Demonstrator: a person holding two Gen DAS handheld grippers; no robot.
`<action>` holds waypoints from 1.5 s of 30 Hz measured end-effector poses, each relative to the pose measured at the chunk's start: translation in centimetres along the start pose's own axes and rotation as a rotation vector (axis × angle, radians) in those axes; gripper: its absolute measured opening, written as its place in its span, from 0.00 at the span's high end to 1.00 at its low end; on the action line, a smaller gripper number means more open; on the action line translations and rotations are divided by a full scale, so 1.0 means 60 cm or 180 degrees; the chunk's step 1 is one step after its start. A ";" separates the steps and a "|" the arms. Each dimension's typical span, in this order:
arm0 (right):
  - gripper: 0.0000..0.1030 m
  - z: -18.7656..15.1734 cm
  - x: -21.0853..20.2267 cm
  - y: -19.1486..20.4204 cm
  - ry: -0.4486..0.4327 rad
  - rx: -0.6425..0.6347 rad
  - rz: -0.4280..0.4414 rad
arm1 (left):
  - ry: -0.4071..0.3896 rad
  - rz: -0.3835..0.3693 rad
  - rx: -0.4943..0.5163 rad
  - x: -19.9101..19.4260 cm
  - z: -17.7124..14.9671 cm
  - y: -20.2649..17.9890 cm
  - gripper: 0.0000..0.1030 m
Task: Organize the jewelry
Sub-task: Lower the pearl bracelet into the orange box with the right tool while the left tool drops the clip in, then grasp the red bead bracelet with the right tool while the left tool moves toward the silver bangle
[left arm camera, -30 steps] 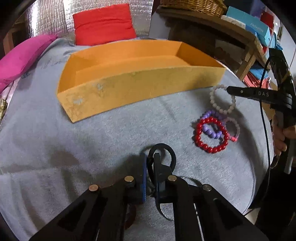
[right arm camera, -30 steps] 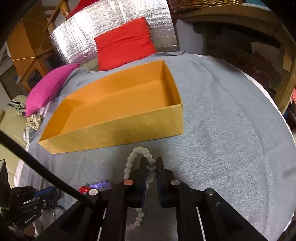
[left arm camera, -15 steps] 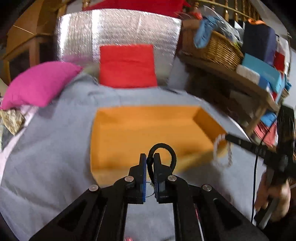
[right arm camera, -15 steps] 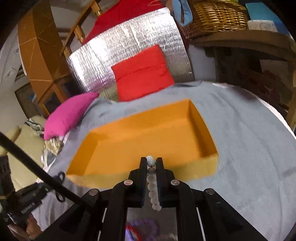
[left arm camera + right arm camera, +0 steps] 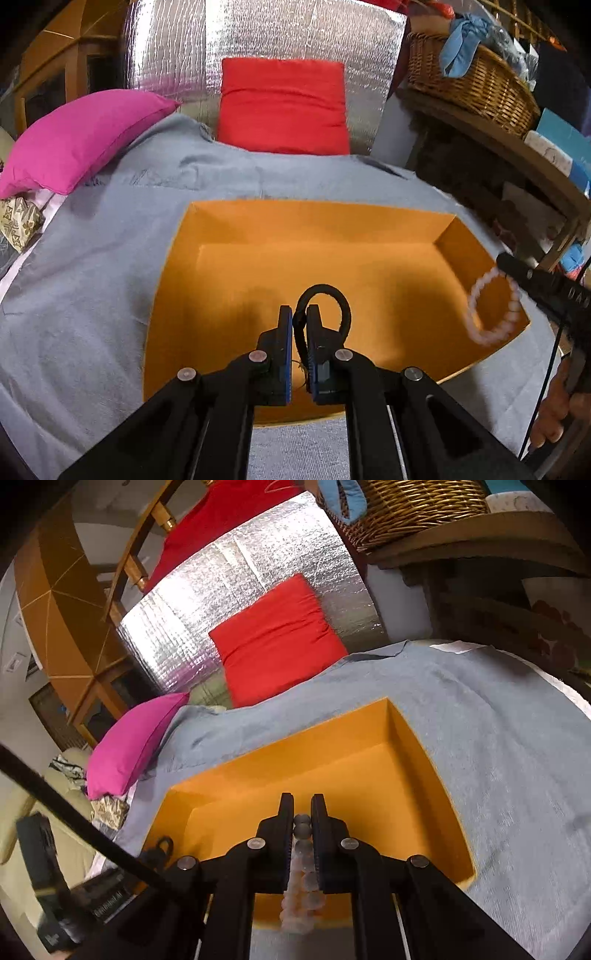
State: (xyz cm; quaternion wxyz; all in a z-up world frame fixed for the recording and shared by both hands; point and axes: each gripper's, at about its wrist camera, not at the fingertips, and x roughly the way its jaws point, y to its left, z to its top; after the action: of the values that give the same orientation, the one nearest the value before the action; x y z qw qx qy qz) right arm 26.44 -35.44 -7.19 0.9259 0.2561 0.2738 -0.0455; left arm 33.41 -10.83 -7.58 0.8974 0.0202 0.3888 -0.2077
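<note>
An open orange box (image 5: pixel 332 258) lies on the grey cloth; it also shows in the right wrist view (image 5: pixel 369 775). My left gripper (image 5: pixel 300 317) is shut on a black loop band (image 5: pixel 332 295) and holds it above the box's near part. My right gripper (image 5: pixel 303 808) is shut on a white bead bracelet (image 5: pixel 303 878), which hangs down between the fingers above the box. In the left wrist view the bracelet (image 5: pixel 487 310) dangles from the right gripper over the box's right end. The black band also shows in the right wrist view (image 5: pixel 164 843).
A grey cloth (image 5: pixel 92 277) covers the round table. A pink pillow (image 5: pixel 81 140) and a red cushion (image 5: pixel 282 107) lie at the far edge before a silver foil panel (image 5: pixel 258 33). A wooden shelf with a wicker basket (image 5: pixel 476 81) stands right.
Both grippers have lifted from the cloth and moved forward over the orange box, carrying the black band and the white bracelet. The other bracelets have dropped out of view.
</note>
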 end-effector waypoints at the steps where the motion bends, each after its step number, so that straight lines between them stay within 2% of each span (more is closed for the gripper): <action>1: 0.90 0.004 0.004 -0.002 -0.0012 0.0017 0.0022 | 0.0027 0.0055 0.0030 0.003 -0.002 -0.004 0.93; 4: 0.89 0.008 0.015 -0.006 0.0000 0.0013 0.0014 | 0.0097 0.0181 0.0128 0.008 -0.009 -0.011 0.92; 5: 0.88 0.008 0.020 -0.009 0.0017 0.0033 0.0013 | 0.0108 0.0192 0.0143 0.007 -0.009 -0.012 0.89; 6: 0.87 0.008 0.023 -0.013 0.0046 0.0060 0.0014 | 0.0121 0.0219 0.0142 0.005 -0.010 -0.011 0.79; 7: 0.82 0.008 0.024 -0.017 0.0096 0.0101 0.0004 | 0.0113 0.0268 0.0120 0.000 -0.010 -0.008 0.72; 8: 0.75 0.009 0.022 -0.021 0.0123 0.0144 -0.0003 | 0.0089 0.0297 0.0109 -0.004 -0.011 -0.006 0.61; 9: 0.61 0.010 0.017 -0.025 0.0107 0.0164 -0.0012 | 0.0047 0.0339 0.0096 -0.012 -0.012 -0.004 0.56; 10: 0.49 0.010 0.007 -0.027 0.0060 0.0164 -0.0034 | 0.0013 0.0364 0.0087 -0.021 -0.012 -0.002 0.55; 11: 0.47 0.011 -0.005 -0.028 0.0006 0.0150 -0.0053 | -0.0004 0.0372 0.0079 -0.027 -0.012 0.000 0.55; 16: 0.47 0.011 -0.051 -0.023 0.0001 0.0037 -0.0093 | -0.0083 0.0454 0.0061 -0.061 -0.024 0.001 0.55; 22: 0.47 -0.011 -0.100 -0.023 0.0164 -0.0055 -0.0141 | -0.0123 0.0567 0.0050 -0.108 -0.067 0.010 0.54; 28: 0.47 -0.050 -0.156 -0.045 0.0351 -0.0072 -0.0151 | -0.0095 0.0655 0.0133 -0.154 -0.121 0.026 0.54; 32: 0.47 -0.097 -0.185 -0.070 0.0569 0.0006 -0.0087 | -0.0033 0.0677 0.0033 -0.186 -0.166 0.054 0.53; 38: 0.47 -0.148 -0.179 -0.043 0.0896 -0.0119 0.0328 | 0.0064 0.0668 0.0039 -0.208 -0.209 0.077 0.52; 40: 0.53 -0.160 -0.165 -0.022 0.0982 -0.0228 0.0424 | 0.0125 0.0679 0.0069 -0.203 -0.214 0.082 0.52; 42: 0.59 -0.172 -0.146 -0.002 0.1098 -0.0338 0.0456 | 0.0157 0.0707 0.0068 -0.197 -0.212 0.088 0.52; 45: 0.59 -0.190 -0.119 0.018 0.1300 -0.0414 0.0446 | 0.0159 0.0613 0.0023 -0.195 -0.207 0.092 0.52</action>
State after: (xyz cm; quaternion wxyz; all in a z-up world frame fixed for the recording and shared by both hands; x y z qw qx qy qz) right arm 15.15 -29.24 -11.13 0.8667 0.2182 0.4395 0.0895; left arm 19.84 0.87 -8.68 0.9031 0.0660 0.4066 -0.1214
